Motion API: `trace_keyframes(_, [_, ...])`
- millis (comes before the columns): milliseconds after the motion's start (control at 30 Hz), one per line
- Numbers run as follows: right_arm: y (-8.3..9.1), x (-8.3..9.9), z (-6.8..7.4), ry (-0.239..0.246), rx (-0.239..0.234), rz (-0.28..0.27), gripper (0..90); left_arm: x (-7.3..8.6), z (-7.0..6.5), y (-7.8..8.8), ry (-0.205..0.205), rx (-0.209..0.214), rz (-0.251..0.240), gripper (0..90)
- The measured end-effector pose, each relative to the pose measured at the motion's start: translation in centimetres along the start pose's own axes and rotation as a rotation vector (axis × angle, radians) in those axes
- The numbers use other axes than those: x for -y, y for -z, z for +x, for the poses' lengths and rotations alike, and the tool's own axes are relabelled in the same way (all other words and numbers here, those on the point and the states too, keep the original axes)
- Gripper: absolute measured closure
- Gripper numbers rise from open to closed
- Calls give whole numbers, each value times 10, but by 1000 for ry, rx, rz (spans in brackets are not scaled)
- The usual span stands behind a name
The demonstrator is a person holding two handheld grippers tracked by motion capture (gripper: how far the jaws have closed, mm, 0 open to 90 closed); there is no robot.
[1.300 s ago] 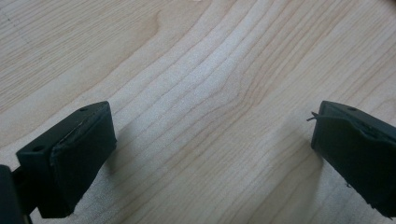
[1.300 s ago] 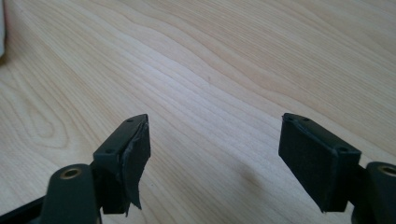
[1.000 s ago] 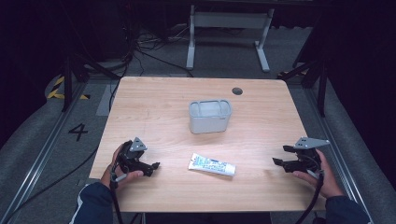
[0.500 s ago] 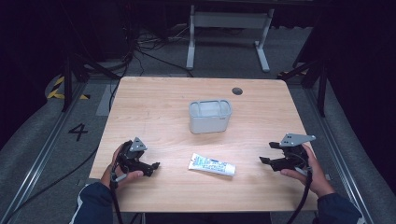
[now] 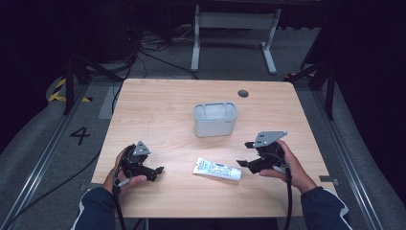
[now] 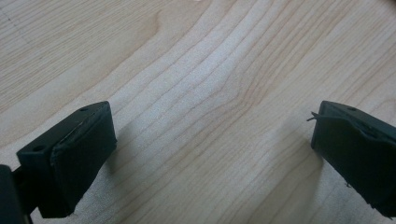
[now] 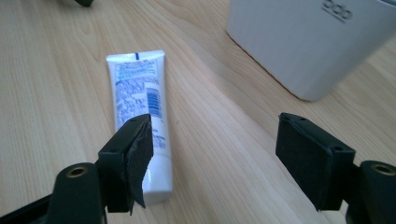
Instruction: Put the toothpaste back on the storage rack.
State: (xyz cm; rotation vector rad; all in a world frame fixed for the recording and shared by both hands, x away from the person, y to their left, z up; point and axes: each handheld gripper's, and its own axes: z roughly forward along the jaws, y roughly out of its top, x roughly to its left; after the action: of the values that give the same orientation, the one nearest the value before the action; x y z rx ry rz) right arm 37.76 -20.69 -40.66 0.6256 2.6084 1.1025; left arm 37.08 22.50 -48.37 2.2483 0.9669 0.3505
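A white tube with blue print [image 5: 217, 169] lies flat near the front middle of the wooden table [image 5: 158, 108]. My right gripper [image 5: 245, 154] is open just right of the tube's cap end, jaws pointing left. In the right gripper view the tube [image 7: 140, 100] runs away from the left jaw, with bare wood between the pads. A grey-white oval container [image 5: 215, 119] stands upright at the table's middle, seen also as the container [image 7: 308, 42] at upper right. My left gripper [image 5: 155, 172] rests open at the front left, and the left gripper view has bare wood [image 6: 210, 116] between its pads.
A small dark round hole [image 5: 243, 93] sits near the table's far edge. Behind the table stand a grey metal frame [image 5: 234, 28] and cables on the floor. A yellow-black marking and a "4" lie on the floor at left.
My right gripper has moved left across the table toward the tube and risen slightly. The left gripper, the tube and the container have stayed put.
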Motion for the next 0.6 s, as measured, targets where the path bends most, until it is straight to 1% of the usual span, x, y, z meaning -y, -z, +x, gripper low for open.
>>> trace_keyframes(33, [0, 0, 0, 0, 0, 0, 280, 0, 0, 0, 0, 0, 0, 3])
trace_keyframes(100, [-9, -8, 4, 14, -21, 10, 280, 0, 0, 0, -1, 0, 5, 3])
trace_keyframes(133, [-17, -14, 8, 22, -43, 21, 280, 0, 0, 0, 0, 0, 2, 3])
trace_keyframes(167, [-17, -14, 8, 22, -43, 21, 280, 0, 0, 1, -3, 0, 6, 3])
trace_keyframes(200, [-25, -17, 11, 41, -53, 38, 281, 0, 0, 0, -1, 1, 4, 3])
trace_keyframes(400, [-46, -26, 21, 64, -101, 73, 291, 0, 0, 0, -1, 2, 4, 3])
trace_keyframes(467, [-51, -28, 24, 75, -109, 82, 312, 0, 0, 0, -1, 1, 5, 3])
trace_keyframes(567, [-59, -31, 28, 87, -131, 100, 316, 0, 0, 0, -1, 1, 4, 3])
trace_keyframes(600, [-61, -32, 29, 85, -132, 109, 321, 0, 0, 0, -1, 1, 5, 3])
